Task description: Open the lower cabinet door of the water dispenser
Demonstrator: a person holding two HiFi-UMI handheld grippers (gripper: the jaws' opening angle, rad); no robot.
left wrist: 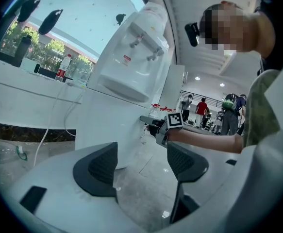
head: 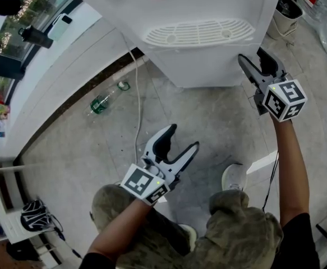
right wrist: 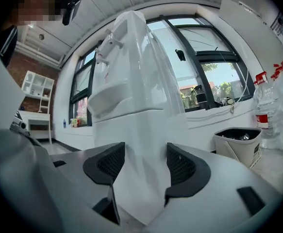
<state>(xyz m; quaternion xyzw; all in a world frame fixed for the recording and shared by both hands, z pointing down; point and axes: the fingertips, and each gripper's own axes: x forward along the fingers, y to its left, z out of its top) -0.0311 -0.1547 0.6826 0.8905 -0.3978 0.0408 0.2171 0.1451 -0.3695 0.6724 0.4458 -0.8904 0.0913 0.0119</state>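
The white water dispenser (head: 208,15) stands at the top of the head view, with its grilled drip tray (head: 197,32) above the lower cabinet front (head: 208,72). My right gripper (head: 252,58) sits at the cabinet's right front corner. In the right gripper view its jaws (right wrist: 142,166) stand wide, with the cabinet's white corner edge (right wrist: 141,144) between them and no pad seen pressing on it. My left gripper (head: 184,137) hangs open over the floor in front of the dispenser. In the left gripper view it (left wrist: 141,161) holds nothing.
A green bottle (head: 100,104) and a white cable (head: 138,105) lie on the floor left of the dispenser. A waste bin (head: 286,10) and large water bottles (head: 326,4) stand to the right. A white shelf (head: 6,206) and a bag (head: 37,216) are at the lower left.
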